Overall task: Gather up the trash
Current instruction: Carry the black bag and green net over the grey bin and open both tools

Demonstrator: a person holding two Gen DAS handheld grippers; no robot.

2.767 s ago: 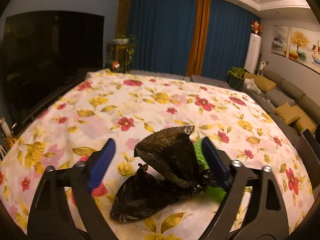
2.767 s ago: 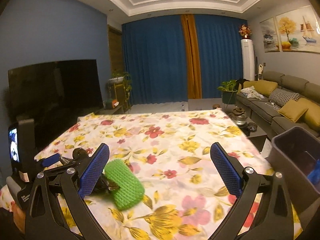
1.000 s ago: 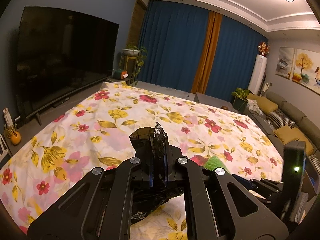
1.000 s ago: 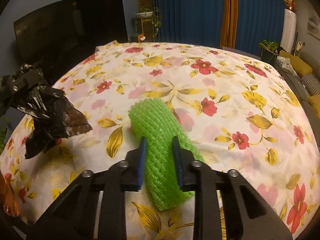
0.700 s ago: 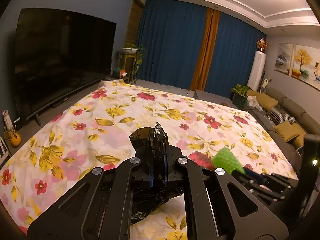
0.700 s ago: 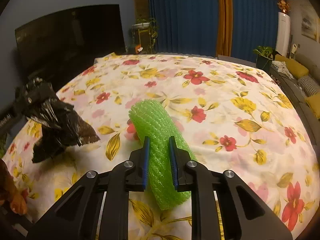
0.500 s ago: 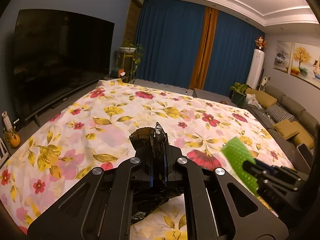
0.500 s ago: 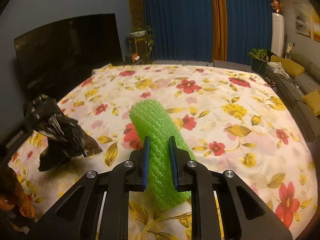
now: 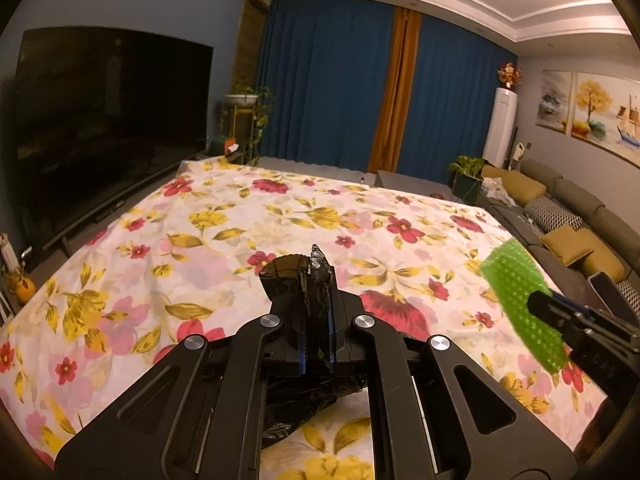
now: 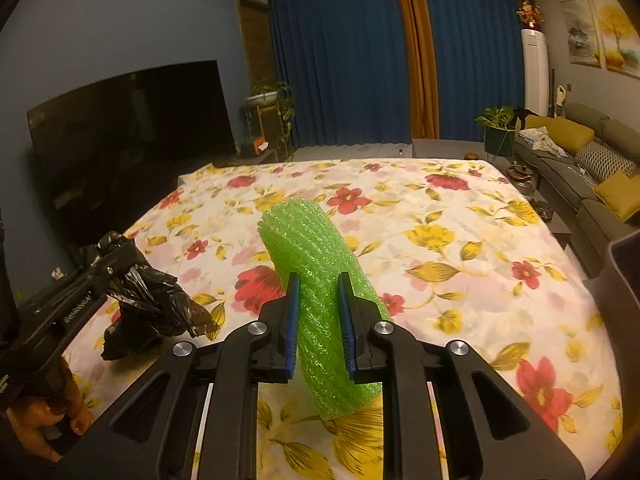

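**user_a:** Both pieces are up off the flowered cloth (image 10: 460, 240) now. 2.8 s ago the 2 hand-held grippers were wide open with the stuff lying on the surface; now the right hand-held gripper (image 10: 318, 320) is closed on the green foam net (image 10: 316, 280), pinching it around the middle, and it has swung out toward the right edge. The left hand-held gripper (image 9: 316, 328) is clamped tight on a bunch of the black plastic bag (image 9: 304, 280), and the rest of it hangs below.

**user_b:** How do they handle, you reckon?

**user_a:** Both look very light. The foam net is soft and squashy, the blue pads (image 10: 292, 320) dent it in, so I'd say a mid-body grip is fine and it shouldn't slip. The bag is thin, limp film, probably slick, so gathering a wad of it like this beats grabbing a single layer.

**user_b:** Where's it going?

**user_a:** There's a dark bin (image 10: 626, 264) at the right edge of the right view, just past the surface. My guess is that's the drop spot, net first.
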